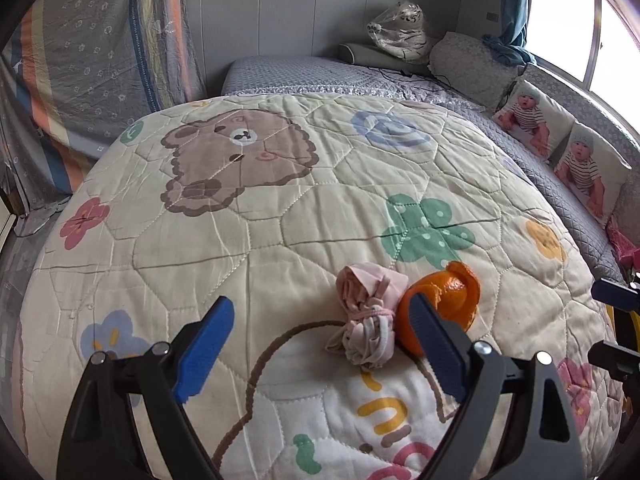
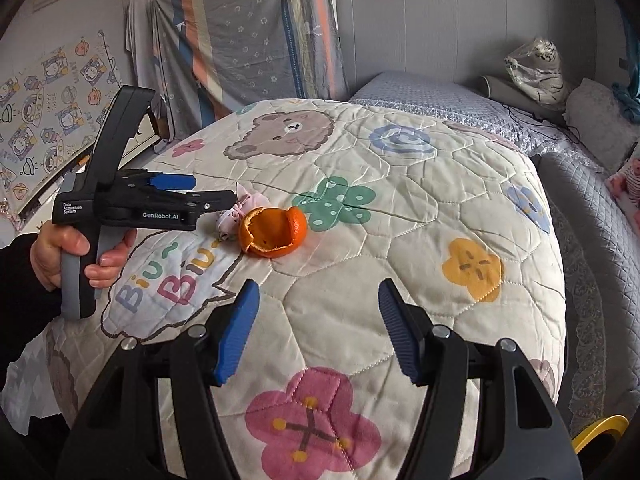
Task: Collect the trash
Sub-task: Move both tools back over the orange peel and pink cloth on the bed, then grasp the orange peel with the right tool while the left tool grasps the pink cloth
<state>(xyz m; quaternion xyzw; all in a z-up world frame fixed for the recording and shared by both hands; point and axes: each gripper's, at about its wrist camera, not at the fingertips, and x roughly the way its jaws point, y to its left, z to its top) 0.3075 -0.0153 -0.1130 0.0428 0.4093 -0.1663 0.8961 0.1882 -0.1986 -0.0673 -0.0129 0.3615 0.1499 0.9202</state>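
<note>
On the quilt (image 2: pixel 400 248), orange peel (image 2: pixel 272 232) lies hollow.

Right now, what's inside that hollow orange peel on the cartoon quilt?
The hollow orange peel looks empty: the right wrist view shows only its bare inner skin. Its deepest part is hidden by the rim. It sits on the cartoon quilt.

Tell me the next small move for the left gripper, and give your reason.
Probably ease the left gripper forward and down so its open jaws straddle the pink crumpled wad, then close. The wad lies on the quilt just ahead of the blue fingers, touching the orange peel, and nothing is held yet. The right gripper is open too, and farther away.
</note>
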